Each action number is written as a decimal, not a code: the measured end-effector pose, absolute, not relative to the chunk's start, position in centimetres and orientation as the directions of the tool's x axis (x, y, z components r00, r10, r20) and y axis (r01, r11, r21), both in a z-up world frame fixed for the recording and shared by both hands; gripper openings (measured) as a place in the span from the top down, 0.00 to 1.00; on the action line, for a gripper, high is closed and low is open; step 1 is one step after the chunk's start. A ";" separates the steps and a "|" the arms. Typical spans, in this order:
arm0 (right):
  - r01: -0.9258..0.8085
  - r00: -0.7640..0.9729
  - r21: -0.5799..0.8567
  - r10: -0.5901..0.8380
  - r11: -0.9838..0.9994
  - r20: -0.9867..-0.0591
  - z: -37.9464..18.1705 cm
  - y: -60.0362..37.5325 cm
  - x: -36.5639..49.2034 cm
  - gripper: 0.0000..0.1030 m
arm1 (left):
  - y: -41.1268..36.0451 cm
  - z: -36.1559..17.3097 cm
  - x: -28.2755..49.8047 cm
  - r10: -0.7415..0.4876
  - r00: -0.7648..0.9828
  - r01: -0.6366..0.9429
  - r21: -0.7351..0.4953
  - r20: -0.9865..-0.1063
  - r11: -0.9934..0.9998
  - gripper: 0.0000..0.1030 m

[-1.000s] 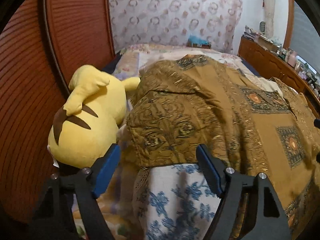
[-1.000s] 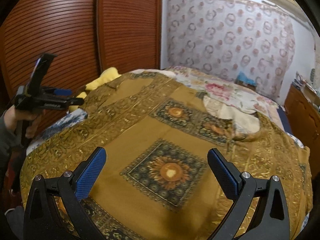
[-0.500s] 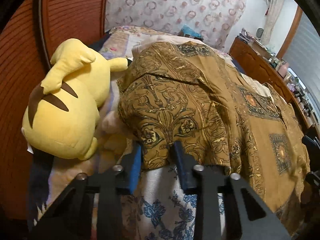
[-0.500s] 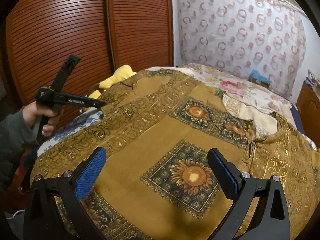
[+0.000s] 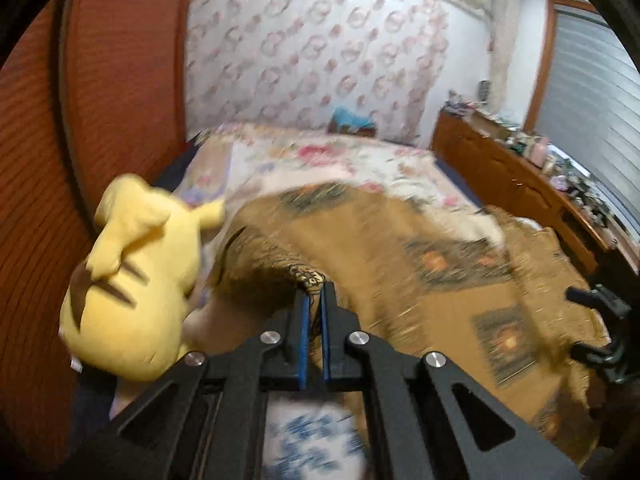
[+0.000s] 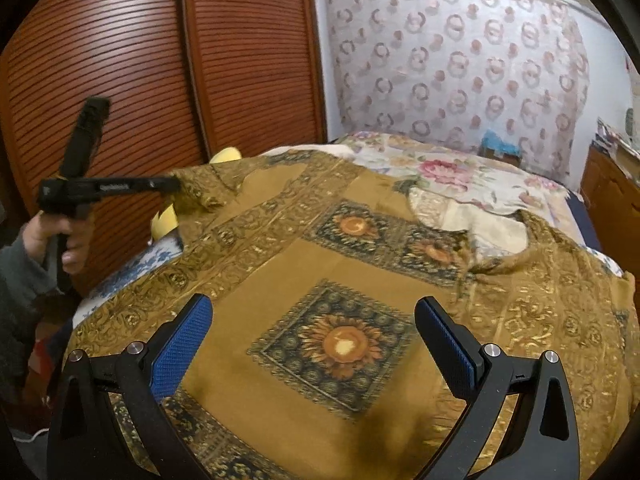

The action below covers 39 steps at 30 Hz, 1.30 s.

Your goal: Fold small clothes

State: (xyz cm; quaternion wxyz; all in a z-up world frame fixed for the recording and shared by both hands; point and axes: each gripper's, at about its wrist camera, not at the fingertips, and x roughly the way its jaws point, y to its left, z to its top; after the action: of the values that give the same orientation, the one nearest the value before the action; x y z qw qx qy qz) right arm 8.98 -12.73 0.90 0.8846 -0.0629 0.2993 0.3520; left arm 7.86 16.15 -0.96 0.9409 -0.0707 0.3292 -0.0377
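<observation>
Reddish slatted wardrobe doors [image 6: 132,80] fill the left of the room, 2 panels showing in the right wrist view, and a curtain with ring patterns [image 6: 452,68] hangs behind the bed [image 6: 460,176], whose floral cover shows at the far end. 1 garment lies on the bed: a mustard-brown patterned top [image 6: 304,272] spread wide, with 3 sunflower squares visible on its front. 1 yellow plush toy [image 5: 132,280] sits at the bed's left edge, just beside the garment's raised corner. 1 blue-flowered white cloth [image 5: 316,436] shows under the garment's near edge. A wooden dresser [image 5: 516,184] with small clutter runs along the right wall.

The left gripper [image 5: 315,300] is clenched on the garment's left corner, a fold of patterned fabric pinched between its blue pads and lifted off the bed. In the right wrist view, a hand [image 6: 56,236] in a grey sleeve [image 6: 20,280] holds this tool by its handle, fingers pointing roughly level toward the fabric.

The right gripper [image 6: 314,336] hovers over the garment's near part with its jaws spread wide and nothing between them, angled downward.
</observation>
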 end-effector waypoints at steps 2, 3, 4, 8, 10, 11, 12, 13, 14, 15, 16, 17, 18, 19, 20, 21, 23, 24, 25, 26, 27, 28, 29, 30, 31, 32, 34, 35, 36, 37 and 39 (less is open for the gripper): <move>-0.647 0.583 0.106 0.579 0.755 -0.570 1.1 -13.5 9.2 0.00 | 14.4 0.3 8.3 -0.144 0.787 0.071 -0.144 -0.600 0.987 1.00; -0.636 0.590 0.112 0.575 0.763 -0.568 1.2 -14.2 9.4 0.00 | 13.5 0.8 8.5 -0.157 0.788 0.093 -0.137 -0.595 0.986 1.00; -0.631 0.592 0.115 0.573 0.767 -0.567 1.2 -14.5 9.6 0.00 | 12.6 1.2 8.7 -0.171 0.789 0.118 -0.128 -0.591 0.985 1.00; -0.603 0.609 0.126 0.556 0.788 -0.566 1.4 -16.0 10.0 0.00 | 9.4 1.9 9.0 -0.235 0.775 0.194 -0.134 -0.587 0.972 0.99; -0.593 0.614 0.130 0.550 0.795 -0.566 1.4 -16.7 10.1 0.00 | 8.1 1.9 8.7 -0.249 0.770 0.213 -0.130 -0.588 0.968 0.98; -0.587 0.616 0.131 0.546 0.799 -0.568 1.4 -16.9 10.2 0.00 | 7.5 1.8 8.4 -0.258 0.768 0.225 -0.130 -0.587 0.966 0.98; -0.585 0.617 0.132 0.544 0.801 -0.569 1.4 -17.0 10.2 0.00 | 7.2 1.7 8.2 -0.269 0.762 0.237 -0.133 -0.589 0.962 0.98; -0.582 0.617 0.132 0.542 0.802 -0.571 1.3 -17.2 10.3 0.00 | 6.9 1.6 8.0 -0.269 0.760 0.242 -0.128 -0.592 0.962 0.97; -0.580 0.618 0.131 0.539 0.804 -0.572 1.3 -17.3 10.3 0.00 | 6.7 1.7 7.7 -0.260 0.763 0.238 -0.117 -0.592 0.964 0.97; -0.578 0.619 0.128 0.536 0.806 -0.574 1.3 -17.4 10.4 0.00 | 6.5 1.6 7.5 -0.245 0.769 0.230 -0.103 -0.590 0.968 0.96; -0.578 0.621 0.126 0.534 0.807 -0.574 1.3 -17.4 10.5 0.00 | 6.6 1.6 7.2 -0.234 0.776 0.221 -0.095 -0.585 0.971 0.95; -0.577 0.622 0.125 0.533 0.807 -0.574 1.3 -17.4 10.5 0.00 | 6.6 1.7 6.9 -0.233 0.780 0.217 -0.097 -0.581 0.971 0.94; -0.576 0.623 0.123 0.532 0.808 -0.574 1.4 -17.4 10.5 0.00 | 6.7 1.8 6.7 -0.233 0.783 0.214 -0.103 -0.577 0.971 0.90; -0.577 0.624 0.121 0.531 0.808 -0.573 1.4 -17.5 10.5 0.00 | 7.0 1.8 6.5 -0.230 0.788 0.206 -0.108 -0.572 0.973 0.86; -0.578 0.624 0.116 0.530 0.807 -0.574 1.5 -17.4 10.6 0.00 | 7.2 2.0 6.1 -0.224 0.795 0.199 -0.106 -0.564 0.974 0.85; -0.579 0.625 0.112 0.528 0.807 -0.575 1.6 -17.2 10.6 0.00 | 7.1 2.0 5.8 -0.218 0.801 0.195 -0.102 -0.558 0.976 0.82; -0.583 0.625 0.103 0.526 0.806 -0.577 1.7 -17.0 10.8 0.00 | 7.6 2.2 5.2 -0.203 0.814 0.178 -0.098 -0.545 0.979 0.77; -0.587 0.624 0.097 0.526 0.804 -0.578 1.9 -16.7 10.9 0.00 | 7.9 2.2 4.9 -0.194 0.819 0.168 -0.096 -0.540 0.981 0.74; -0.591 0.623 0.092 0.526 0.801 -0.579 1.9 -16.6 10.9 0.00 | 8.3 2.2 4.5 -0.182 0.826 0.156 -0.095 -0.534 0.983 0.71; -0.597 0.622 0.085 0.527 0.798 -0.580 2.0 -16.3 10.9 0.00 | 8.4 2.1 4.5 -0.173 0.830 0.147 -0.091 -0.531 0.985 0.70; -0.606 0.620 0.073 0.527 0.792 -0.581 2.1 -15.9 11.0 0.00 | 8.7 2.0 4.4 -0.163 0.834 0.137 -0.088 -0.528 0.987 0.66; -0.614 0.618 0.063 0.529 0.787 -0.582 2.1 -15.4 11.1 0.00 | 9.1 2.0 4.1 -0.154 0.839 0.127 -0.087 -0.522 0.988 0.62; -0.624 0.614 0.054 0.532 0.779 -0.583 2.2 -14.9 11.2 0.01 | 9.3 1.9 3.8 -0.147 0.843 0.119 -0.088 -0.517 0.989 0.60; -0.636 0.608 0.046 0.536 0.771 -0.586 2.3 -14.4 11.4 0.03 | 9.5 1.8 3.7 -0.142 0.846 0.112 -0.089 -0.514 0.990 0.58; -0.646 0.601 0.042 0.542 0.762 -0.588 2.3 -14.0 11.6 0.04 | 10.0 1.6 3.4 -0.139 0.851 0.105 -0.095 -0.507 0.990 0.54; -0.662 0.589 0.042 0.554 0.749 -0.589 2.4 -13.3 11.9 0.05 | 10.3 1.5 3.1 -0.135 0.854 0.098 -0.098 -0.502 0.990 0.52; -0.685 0.567 0.048 0.573 0.727 -0.592 2.5 -12.2 12.3 0.10 | 10.9 1.3 2.7 -0.122 0.864 0.082 -0.103 -0.489 0.991 0.48; -0.703 0.547 0.052 0.586 0.709 -0.598 2.4 -11.2 12.6 0.12 | 11.3 1.1 2.5 -0.119 0.867 0.076 -0.107 -0.485 0.991 0.48; -0.715 0.532 0.055 0.594 0.696 -0.603 2.3 -10.5 12.9 0.19 | 11.6 1.0 2.3 -0.118 0.868 0.072 -0.112 -0.482 0.991 0.47; -0.729 0.514 0.059 0.603 0.682 -0.610 2.2 -9.8 13.2 0.26 | 11.8 0.8 2.1 -0.117 0.868 0.070 -0.114 -0.482 0.991 0.46; -0.757 0.474 0.066 0.616 0.650 -0.629 1.7 -7.8 14.0 0.37 | 12.3 0.6 1.7 -0.107 0.870 0.062 -0.108 -0.482 0.992 0.45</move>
State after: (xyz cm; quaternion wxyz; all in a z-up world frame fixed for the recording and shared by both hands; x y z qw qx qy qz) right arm 13.99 -7.78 1.73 0.8512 -0.1116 0.3168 0.4034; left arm 1.75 12.34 0.59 0.9658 -0.0447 0.2516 -0.0438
